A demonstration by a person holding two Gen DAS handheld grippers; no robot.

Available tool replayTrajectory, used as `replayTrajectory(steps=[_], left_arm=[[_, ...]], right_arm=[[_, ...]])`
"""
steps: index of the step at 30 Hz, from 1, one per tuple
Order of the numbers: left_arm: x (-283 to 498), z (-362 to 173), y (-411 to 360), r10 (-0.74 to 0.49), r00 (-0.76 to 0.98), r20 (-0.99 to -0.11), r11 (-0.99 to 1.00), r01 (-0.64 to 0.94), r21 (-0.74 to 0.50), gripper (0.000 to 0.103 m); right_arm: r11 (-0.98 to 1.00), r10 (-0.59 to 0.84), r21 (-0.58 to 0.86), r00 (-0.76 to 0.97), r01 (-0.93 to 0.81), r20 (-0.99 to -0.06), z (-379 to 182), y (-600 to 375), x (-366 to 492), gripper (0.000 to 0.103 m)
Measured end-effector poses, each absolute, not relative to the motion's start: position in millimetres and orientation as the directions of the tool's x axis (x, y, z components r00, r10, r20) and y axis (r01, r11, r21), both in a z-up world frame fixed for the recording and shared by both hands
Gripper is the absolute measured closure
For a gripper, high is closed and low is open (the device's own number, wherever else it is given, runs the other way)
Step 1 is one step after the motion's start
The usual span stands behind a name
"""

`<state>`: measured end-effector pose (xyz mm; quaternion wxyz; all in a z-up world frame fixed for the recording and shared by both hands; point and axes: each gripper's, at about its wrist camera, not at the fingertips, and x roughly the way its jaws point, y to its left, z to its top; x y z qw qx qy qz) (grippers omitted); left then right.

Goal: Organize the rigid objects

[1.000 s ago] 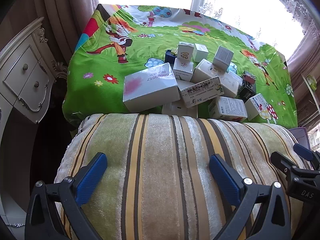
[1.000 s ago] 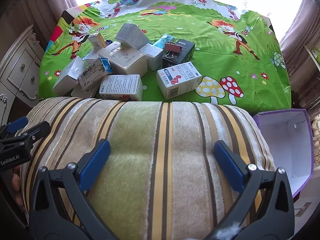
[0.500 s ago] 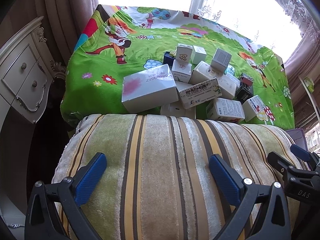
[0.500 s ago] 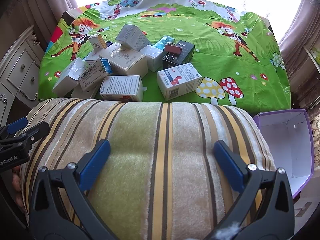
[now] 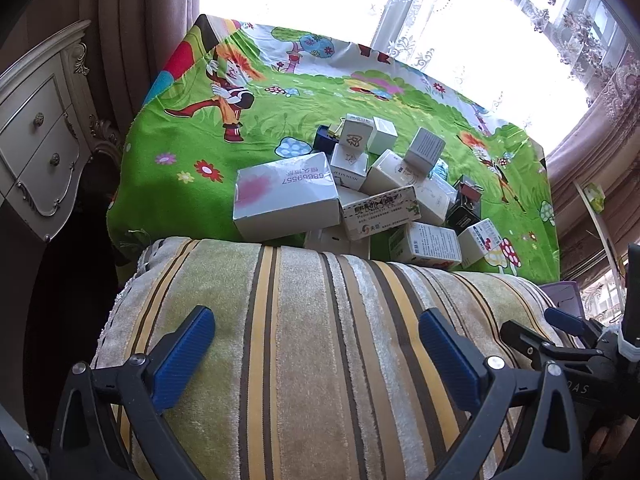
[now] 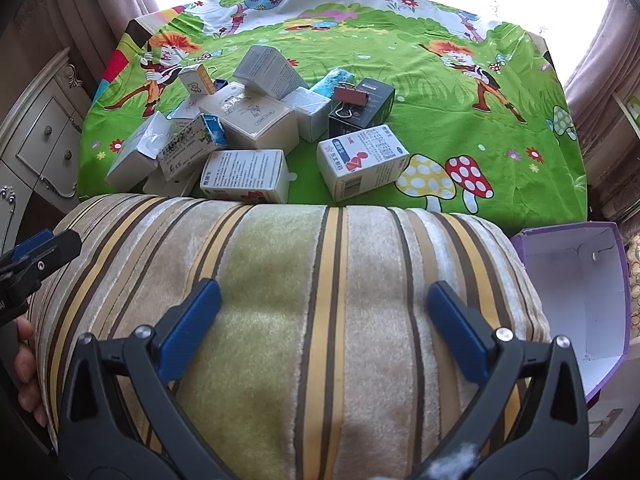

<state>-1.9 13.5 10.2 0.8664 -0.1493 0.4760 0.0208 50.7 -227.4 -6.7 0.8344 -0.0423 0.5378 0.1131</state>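
1. Cardboard is what you are sorting: a jumble of small white and dark cartons (image 6: pixel 256 128) lies heaped on the bright green cartoon-print cloth (image 6: pixel 460 120) covering the table, just past the striped plush cushion (image 6: pixel 312 320) that both grippers hover over.
2. Your likely bin is the open purple box with a white inside (image 6: pixel 580 292), standing to the right of the cushion, below the table edge. Judge that before you commit.
3. Start with the loose pieces. The white carton with a red figure printed on it (image 6: pixel 362 162) lies apart from the heap, nearest your right gripper (image 6: pixel 324 332), so it looks like the cleanest first pick.
4. Close across a carton's narrow faces, squarely; thin card will probably crush or twist if pinched at a corner.
5. Leave the black box carrying a red binder clip (image 6: pixel 362 106) until its neighbours are gone, since the clip may slide off.
6. Your left gripper (image 5: pixel 316 356) faces the large silver-white carton with a pink smudge (image 5: pixel 286 196); other cartons lean on it, so lifting it may topple them.
7. Pose: both grippers are spread wide and hold nothing, level and side by side above the cushion, pointing at the table, well short of the cartons.
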Motion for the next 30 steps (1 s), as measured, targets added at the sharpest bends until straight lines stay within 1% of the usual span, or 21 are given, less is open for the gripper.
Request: replayTrajectory(steps=[5,9,11,14,18,20,22,26,30], left_arm=[[6.1,16.8,19.7,-0.165,0.56,-0.812,0.942,-0.154,-0.298,0.0],[22.6,29.8,24.2,-0.134,0.583,-0.801,0.955,-0.141,-0.262,0.0],[34.1,37.1,23.7,-0.118,0.596,-0.794,0.964,-0.124,-0.236,0.0],[55.2,42.7,22.9,-0.109,0.597,-0.795,0.972,-0.103,-0.211,0.0],[82.9,46.5,14.6,-0.112,0.597,-0.795,0.981,-0.06,-0.184,0.0],[95.8,48.4,7.3,-0.138,0.595,-0.792,0.981,-0.027,-0.19,0.0],[109.4,49.4,-2.9,-0.157,0.593,-0.79,0.983,0.013,-0.185,0.001],[135.2,48.4,-26.2,-0.198,0.579,-0.791,0.98,0.094,-0.177,0.006],[161.7,42.2,-46.0,-0.216,0.556,-0.803,0.976,0.151,-0.158,0.013]], right_arm=[[0.965,0.194,0.112,0.356,-0.238,-0.914,-3.0,-234.0,56.3,0.0],[0.947,0.312,0.256,0.358,-0.194,-0.88,8.5,-250.9,66.5,0.0],[0.943,0.332,0.292,0.39,-0.161,-0.859,14.7,-259.1,73.5,0.0],[0.948,0.314,0.26,0.405,-0.182,-0.859,22.4,-261.0,85.9,0.0],[0.959,0.243,0.143,0.454,-0.243,-0.857,31.1,-256.2,99.8,0.0],[0.958,0.214,0.094,0.456,-0.272,-0.864,27.2,-253.0,109.8,0.0],[0.955,0.204,0.075,0.452,-0.288,-0.869,20.9,-250.1,118.3,0.0],[0.941,0.197,0.053,0.412,-0.335,-0.89,4.2,-243.1,130.7,0.0],[0.929,0.159,0.006,0.385,-0.37,-0.909,-8.4,-237.3,141.6,0.0]])
